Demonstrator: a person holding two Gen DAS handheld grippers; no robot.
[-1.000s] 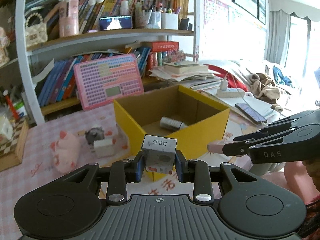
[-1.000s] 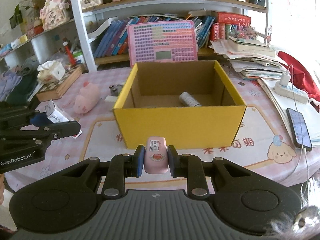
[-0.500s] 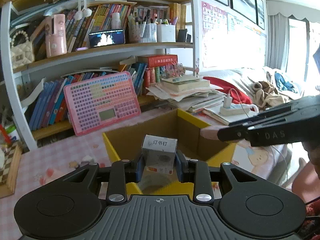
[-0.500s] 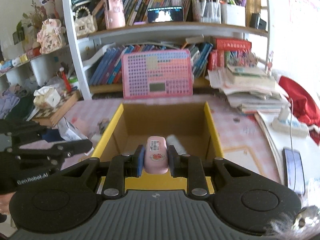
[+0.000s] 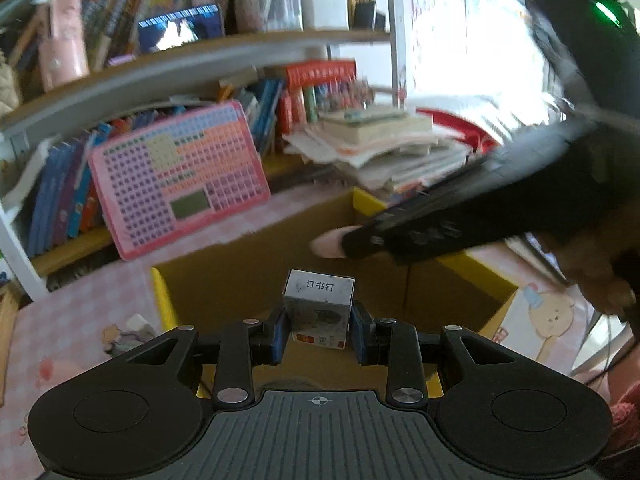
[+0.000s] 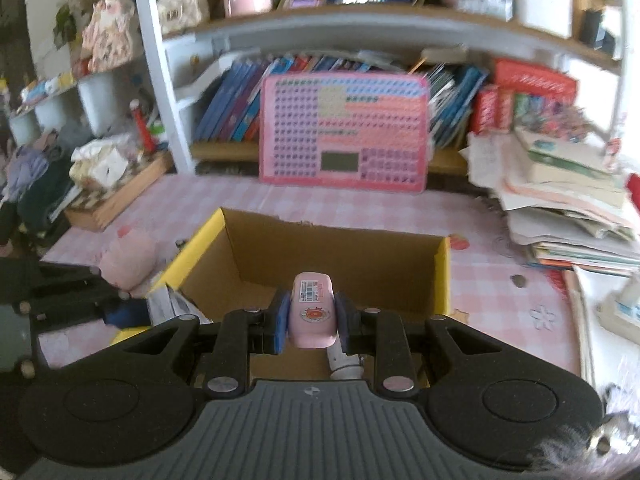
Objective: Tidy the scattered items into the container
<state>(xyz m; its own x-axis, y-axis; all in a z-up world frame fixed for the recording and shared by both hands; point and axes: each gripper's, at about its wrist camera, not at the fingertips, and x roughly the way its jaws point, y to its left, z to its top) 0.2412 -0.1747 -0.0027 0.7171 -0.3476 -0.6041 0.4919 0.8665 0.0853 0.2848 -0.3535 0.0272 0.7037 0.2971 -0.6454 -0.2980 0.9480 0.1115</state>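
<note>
My left gripper (image 5: 318,334) is shut on a small grey staple box (image 5: 319,307) and holds it over the open yellow cardboard box (image 5: 248,276). My right gripper (image 6: 311,322) is shut on a pink stapler-like item (image 6: 312,311) and holds it over the same box (image 6: 443,276). The right gripper crosses the left wrist view (image 5: 460,224) with the pink item's tip (image 5: 330,242) showing. The left gripper shows at the left of the right wrist view (image 6: 128,312). A white cylinder (image 6: 346,362) lies in the box.
A pink plush toy (image 6: 124,258) lies left of the box on the pink checked tablecloth (image 6: 520,320). A pink keyboard toy (image 6: 344,132) leans on the bookshelf behind. Stacked papers and books (image 6: 568,200) sit right. A wooden tray (image 6: 116,192) sits far left.
Both grippers have moved forward and over the box opening, each still holding its item. The box now fills the lower middle of both views.
</note>
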